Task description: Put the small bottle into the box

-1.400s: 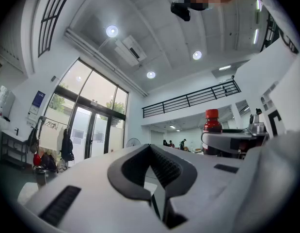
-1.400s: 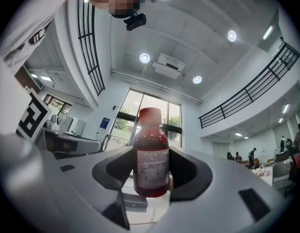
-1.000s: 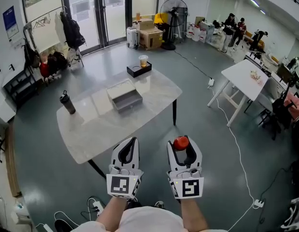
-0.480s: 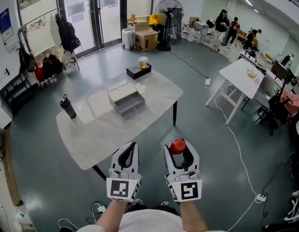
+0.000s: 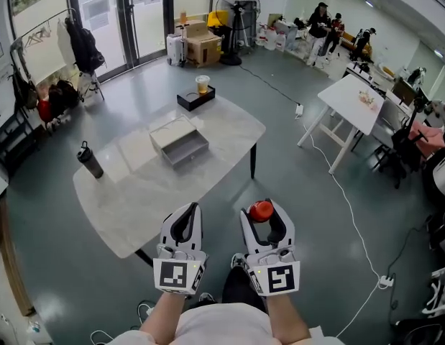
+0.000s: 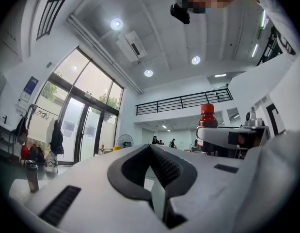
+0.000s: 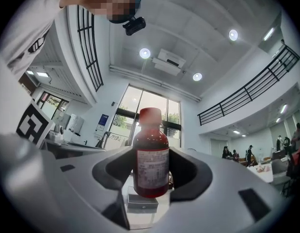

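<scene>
My right gripper is shut on a small bottle with red liquid, a red cap and a white label; it stands upright between the jaws. The left gripper is shut with nothing in it; in its own view the jaws meet at the tip, and the bottle shows to the right. Both grippers hover short of the near edge of the marble table. The open grey box sits on the table's middle, well ahead of both grippers.
On the table stand a dark flask at the left and a black tray with a cup at the far end. A white table and floor cables lie to the right; people are at the far right, cartons and a fan at the back.
The view has shifted: table and box have slid slightly left and closer in the head view. Both grippers keep their pose, the bottle still held.
</scene>
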`<state>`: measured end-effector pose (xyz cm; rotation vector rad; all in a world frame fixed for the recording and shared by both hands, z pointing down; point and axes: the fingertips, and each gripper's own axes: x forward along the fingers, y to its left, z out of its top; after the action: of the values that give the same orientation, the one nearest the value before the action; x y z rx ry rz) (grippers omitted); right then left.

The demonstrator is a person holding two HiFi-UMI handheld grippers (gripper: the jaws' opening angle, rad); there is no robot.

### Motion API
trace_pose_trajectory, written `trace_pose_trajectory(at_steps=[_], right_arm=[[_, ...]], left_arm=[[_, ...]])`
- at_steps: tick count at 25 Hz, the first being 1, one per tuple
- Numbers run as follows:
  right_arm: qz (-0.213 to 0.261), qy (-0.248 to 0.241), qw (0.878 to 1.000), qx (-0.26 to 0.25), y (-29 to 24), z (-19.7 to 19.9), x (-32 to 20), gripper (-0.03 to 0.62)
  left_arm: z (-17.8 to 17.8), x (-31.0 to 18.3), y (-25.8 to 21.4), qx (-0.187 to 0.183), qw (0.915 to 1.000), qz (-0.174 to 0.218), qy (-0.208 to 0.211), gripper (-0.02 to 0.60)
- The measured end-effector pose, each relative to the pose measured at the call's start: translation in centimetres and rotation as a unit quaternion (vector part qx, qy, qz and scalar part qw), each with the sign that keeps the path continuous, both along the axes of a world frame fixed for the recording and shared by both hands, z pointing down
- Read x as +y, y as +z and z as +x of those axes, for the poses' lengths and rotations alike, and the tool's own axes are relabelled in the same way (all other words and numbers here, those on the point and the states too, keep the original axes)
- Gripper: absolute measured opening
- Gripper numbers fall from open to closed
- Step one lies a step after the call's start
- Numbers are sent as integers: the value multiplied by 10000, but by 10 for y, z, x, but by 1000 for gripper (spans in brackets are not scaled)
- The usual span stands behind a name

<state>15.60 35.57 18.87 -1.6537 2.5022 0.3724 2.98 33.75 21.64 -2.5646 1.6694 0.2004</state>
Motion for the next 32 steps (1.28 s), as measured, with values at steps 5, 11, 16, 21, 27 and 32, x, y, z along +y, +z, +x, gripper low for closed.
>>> trace_pose_trajectory(at_steps=[5, 11, 16, 21, 27, 32], right_arm=[[34, -53, 10000, -29, 3, 10, -43, 235], [27, -249, 9996, -94, 4, 33, -120, 235], [94, -483, 9987, -88, -8, 64, -187, 235], [70, -697, 9975, -103, -1, 96, -239, 235], [-76, -962, 9953, -109, 10, 104, -289, 235], [-70, -1210, 9923, -249, 19, 91, -326, 235]], left_arm=[[10, -47, 4, 22, 10000, -12, -21, 20], [35, -118, 5, -38, 9999, -48, -158, 20], [69, -180, -2, -82, 9994, -38, -346, 20], [104, -227, 3, -92, 9988, -65, -472, 20], [110, -269, 17, -164, 9968, -286, -728, 20], [96, -302, 33, -181, 9942, -425, -973, 20]])
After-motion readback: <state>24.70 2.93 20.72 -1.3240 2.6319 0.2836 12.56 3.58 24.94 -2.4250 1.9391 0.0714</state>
